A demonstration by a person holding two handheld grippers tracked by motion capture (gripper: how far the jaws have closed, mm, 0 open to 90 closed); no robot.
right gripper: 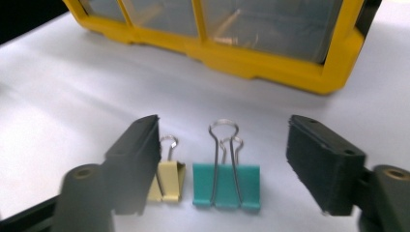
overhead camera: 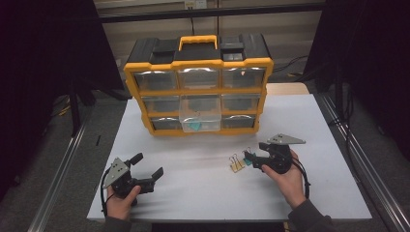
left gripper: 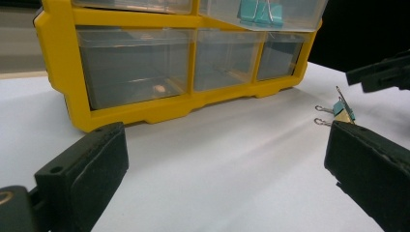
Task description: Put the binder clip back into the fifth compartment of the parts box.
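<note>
A teal binder clip (right gripper: 226, 186) lies flat on the white table (overhead camera: 193, 188) with a smaller yellow binder clip (right gripper: 167, 181) right beside it. My right gripper (right gripper: 223, 131) is low over the table, and its jaws stand on either side of the teal clip without touching it. The yellow clip sits against the inner side of one jaw. In the high view the two clips (overhead camera: 239, 164) lie just off the right gripper's (overhead camera: 252, 153) tips. My left gripper (overhead camera: 149, 164) rests open at the front left with nothing between its jaws.
A yellow and black drawer organiser (overhead camera: 198, 84) stands at the back of the table. Its middle drawer (overhead camera: 199, 113) is pulled out and holds teal clips (left gripper: 261, 12). The table edges fall away to a dark floor on both sides.
</note>
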